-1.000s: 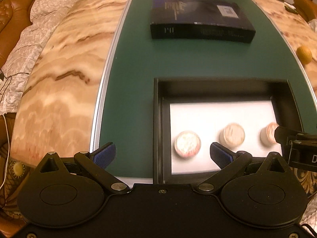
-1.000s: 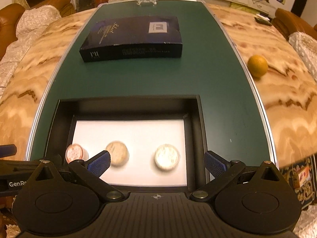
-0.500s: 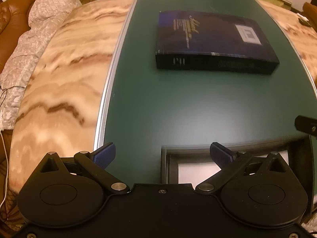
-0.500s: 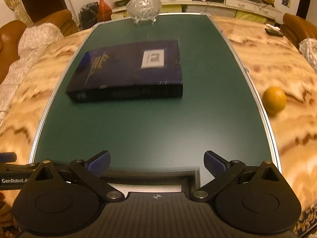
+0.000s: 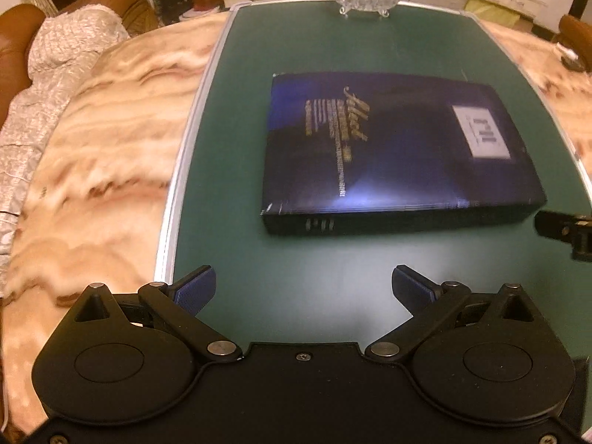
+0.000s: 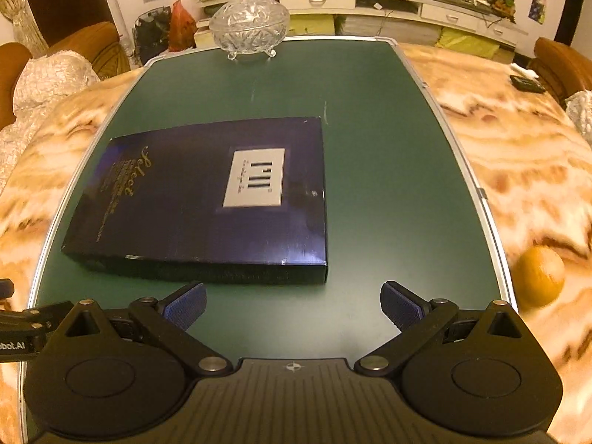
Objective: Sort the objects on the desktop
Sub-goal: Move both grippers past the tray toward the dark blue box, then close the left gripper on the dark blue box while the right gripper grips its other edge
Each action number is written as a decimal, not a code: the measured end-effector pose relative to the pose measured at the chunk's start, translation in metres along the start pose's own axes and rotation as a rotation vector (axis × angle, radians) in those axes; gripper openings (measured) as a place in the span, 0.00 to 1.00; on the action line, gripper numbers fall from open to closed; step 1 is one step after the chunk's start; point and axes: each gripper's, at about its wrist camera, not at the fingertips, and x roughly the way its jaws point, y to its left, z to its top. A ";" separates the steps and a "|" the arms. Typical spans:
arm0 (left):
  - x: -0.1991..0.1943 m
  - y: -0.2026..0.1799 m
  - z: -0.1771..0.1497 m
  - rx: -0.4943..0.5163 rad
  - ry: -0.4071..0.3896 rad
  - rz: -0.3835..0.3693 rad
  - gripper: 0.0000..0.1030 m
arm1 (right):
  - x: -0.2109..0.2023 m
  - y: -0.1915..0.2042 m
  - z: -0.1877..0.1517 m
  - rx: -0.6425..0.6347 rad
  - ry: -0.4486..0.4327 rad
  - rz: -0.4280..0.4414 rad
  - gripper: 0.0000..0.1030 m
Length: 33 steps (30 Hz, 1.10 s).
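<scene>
Two empty claws over a green mat, a dark box lying ahead of them.

The left claw point(image 5: 301, 286) is spread wide with nothing between its blue pads point(image 5: 194, 288), hanging above bare mat point(image 5: 236, 148). The right claw point(image 6: 292, 305) is just as wide and empty, its left pad point(image 6: 183, 307) close to the box's near edge. The box point(image 6: 207, 199), navy with gold script and a pale label, lies flat on the mat, nearer the mat's left side in the right wrist view. A glass dish point(image 6: 249, 26) stands at the mat's far end. An orange point(image 6: 540, 275) sits on the marbled tabletop point(image 6: 518, 140), just off the mat's right edge.
</scene>
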 end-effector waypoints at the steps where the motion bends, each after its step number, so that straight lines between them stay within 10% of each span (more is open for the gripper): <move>1: 0.003 0.001 0.003 -0.007 0.000 -0.006 1.00 | 0.004 0.000 0.003 0.001 -0.001 -0.005 1.00; 33: 0.086 0.032 0.075 -0.096 0.040 -0.251 0.95 | 0.089 -0.031 0.061 0.129 0.027 0.231 0.83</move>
